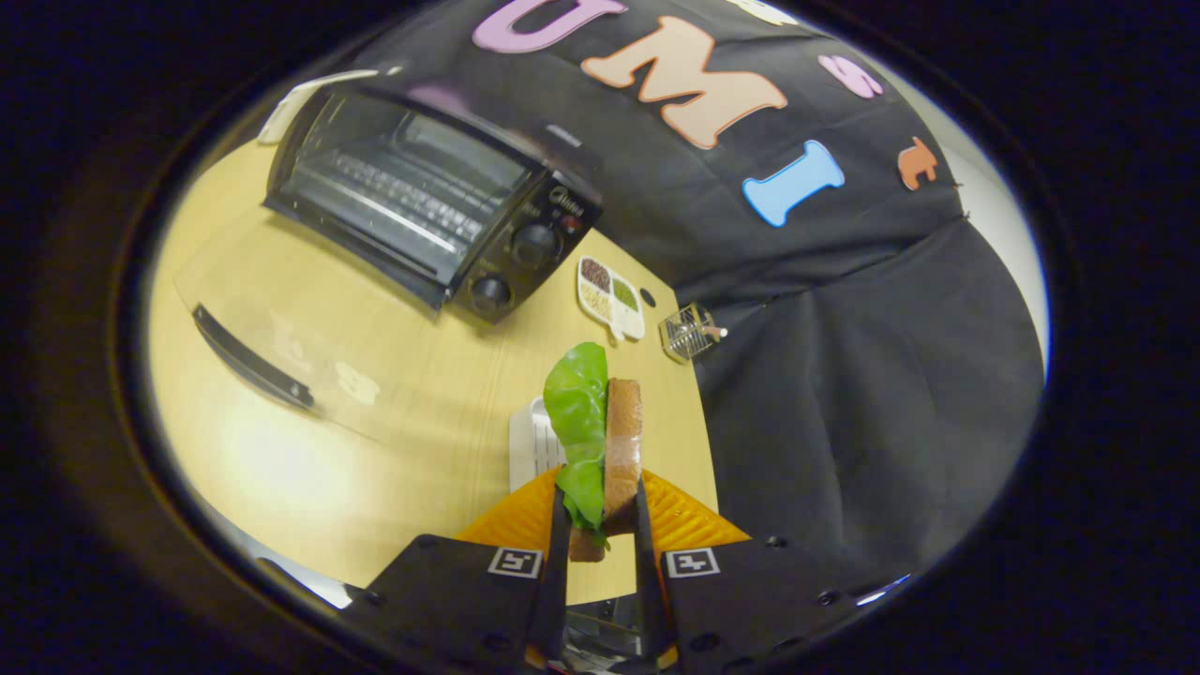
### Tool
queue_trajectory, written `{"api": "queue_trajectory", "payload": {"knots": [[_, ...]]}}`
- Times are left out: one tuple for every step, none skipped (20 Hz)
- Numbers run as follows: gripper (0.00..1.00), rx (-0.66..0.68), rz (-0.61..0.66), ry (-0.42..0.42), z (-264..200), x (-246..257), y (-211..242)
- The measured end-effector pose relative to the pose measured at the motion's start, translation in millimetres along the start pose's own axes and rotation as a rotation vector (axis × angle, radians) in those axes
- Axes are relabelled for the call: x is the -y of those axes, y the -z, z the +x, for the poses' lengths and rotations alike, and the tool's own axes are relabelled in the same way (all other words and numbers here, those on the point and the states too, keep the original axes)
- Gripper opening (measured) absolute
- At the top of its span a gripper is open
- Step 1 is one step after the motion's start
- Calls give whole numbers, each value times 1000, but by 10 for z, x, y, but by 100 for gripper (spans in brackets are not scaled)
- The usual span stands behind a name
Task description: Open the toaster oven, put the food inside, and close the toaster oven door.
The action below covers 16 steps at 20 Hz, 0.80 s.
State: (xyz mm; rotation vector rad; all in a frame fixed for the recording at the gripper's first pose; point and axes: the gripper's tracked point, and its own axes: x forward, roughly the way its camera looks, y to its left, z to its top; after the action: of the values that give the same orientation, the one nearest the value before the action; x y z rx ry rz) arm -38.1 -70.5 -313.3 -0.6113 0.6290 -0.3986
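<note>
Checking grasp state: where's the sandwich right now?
In the gripper view the sandwich stands on edge, clamped between the gripper jaws above the wooden table, with the open toaster oven beyond.

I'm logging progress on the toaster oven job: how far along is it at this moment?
Done: the toaster oven stands open, its glass door folded down flat over the table. In hand: the gripper is shut on the sandwich of bread and lettuce, held above the table, well short of the oven. Left: put the sandwich inside and close the door.
</note>
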Motion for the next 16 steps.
{"api": "queue_trajectory", "payload": {"knots": [[33, 17, 76, -22, -102, -39, -125], [33, 29, 172, -55, -195, -116, -225], [33, 37, 274, -103, -271, -235, -332], [33, 40, 375, -161, -329, -405, -435], [33, 38, 471, -218, -386, -587, -537], [33, 27, 562, -278, -421, -760, -605], [33, 9, 642, -333, -464, -941, -688], [33, -13, 719, -386, -491, -1114, -769], [33, -32, 800, -434, -512, -1270, -873], [33, -47, 889, -483, -528, -1414, -987], [33, -55, 982, -534, -544, -1557, -1125], [33, -57, 1072, -581, -558, -1673, -1269], [33, -65, 1155, -613, -538, -1768, -1380], [33, -76, 1226, -635, -497, -1852, -1463], [33, -82, 1280, -647, -434, -1920, -1536], [33, -89, 1314, -656, -361, -1980, -1587]]}}
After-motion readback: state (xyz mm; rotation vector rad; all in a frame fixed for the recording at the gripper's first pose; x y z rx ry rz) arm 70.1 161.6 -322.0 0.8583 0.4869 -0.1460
